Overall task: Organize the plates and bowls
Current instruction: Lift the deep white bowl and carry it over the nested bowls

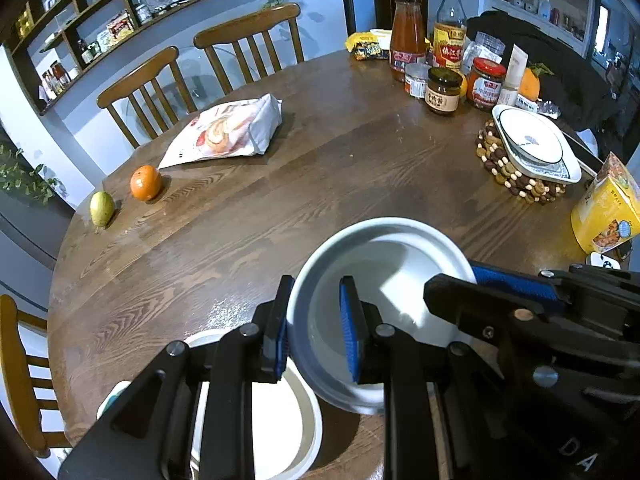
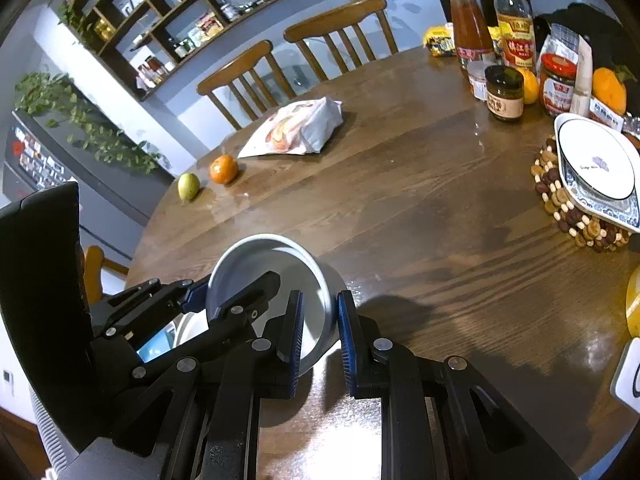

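In the left wrist view, the left tool [image 1: 314,330] grips the near-left rim of a white bowl [image 1: 384,280], with one blue pad outside the wall and the other inside. The bowl is tilted and lifted above the round wooden bench [image 1: 280,208]. Under it, at the near edge, lies a white plate [image 1: 288,432]. The right tool [image 1: 472,280] reaches in from the right and holds the opposite rim of the same bowl. Far right, a round plate with a dark rim [image 1: 532,142] sits in a square patterned dish [image 1: 568,172] on a beaded trivet [image 1: 516,184]. An orange [image 1: 145,182] and a pear [image 1: 101,208] lie at the left edge.

In the right wrist view, the right tool [image 2: 320,328] is closed narrowly on the bowl's [image 2: 256,264] wall, one finger inside and one outside. The left tool [image 2: 224,300] clamps the rim from the left. The bowl leans with its opening toward the far left, above the bench [image 2: 420,220].
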Tool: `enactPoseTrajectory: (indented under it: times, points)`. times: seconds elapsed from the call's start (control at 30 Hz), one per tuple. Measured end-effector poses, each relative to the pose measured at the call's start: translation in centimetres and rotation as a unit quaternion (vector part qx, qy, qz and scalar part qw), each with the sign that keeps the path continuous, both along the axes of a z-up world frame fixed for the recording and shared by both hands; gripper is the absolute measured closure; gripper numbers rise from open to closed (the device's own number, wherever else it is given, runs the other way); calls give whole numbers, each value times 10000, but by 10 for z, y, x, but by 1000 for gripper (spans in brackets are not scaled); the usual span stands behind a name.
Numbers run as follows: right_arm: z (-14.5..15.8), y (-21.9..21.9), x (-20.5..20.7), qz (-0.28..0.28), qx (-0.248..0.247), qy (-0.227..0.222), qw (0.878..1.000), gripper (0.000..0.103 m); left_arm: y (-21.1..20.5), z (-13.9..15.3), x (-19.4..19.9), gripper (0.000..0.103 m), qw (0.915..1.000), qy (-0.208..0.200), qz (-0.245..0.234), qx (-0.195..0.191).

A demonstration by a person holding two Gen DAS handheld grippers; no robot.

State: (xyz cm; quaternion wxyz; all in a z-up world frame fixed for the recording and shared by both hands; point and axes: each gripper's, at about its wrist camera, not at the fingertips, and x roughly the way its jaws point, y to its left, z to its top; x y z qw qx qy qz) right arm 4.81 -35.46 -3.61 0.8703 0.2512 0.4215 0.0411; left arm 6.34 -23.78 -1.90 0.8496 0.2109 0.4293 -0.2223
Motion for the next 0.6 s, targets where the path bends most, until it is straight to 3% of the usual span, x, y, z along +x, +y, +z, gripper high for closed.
enactPoseTrajectory:
  times: [0.6]
  points:
    - [27, 45, -18, 675, -136, -351, 9970, 83, 53, 26, -30, 83, 9968, -336, 715, -130]
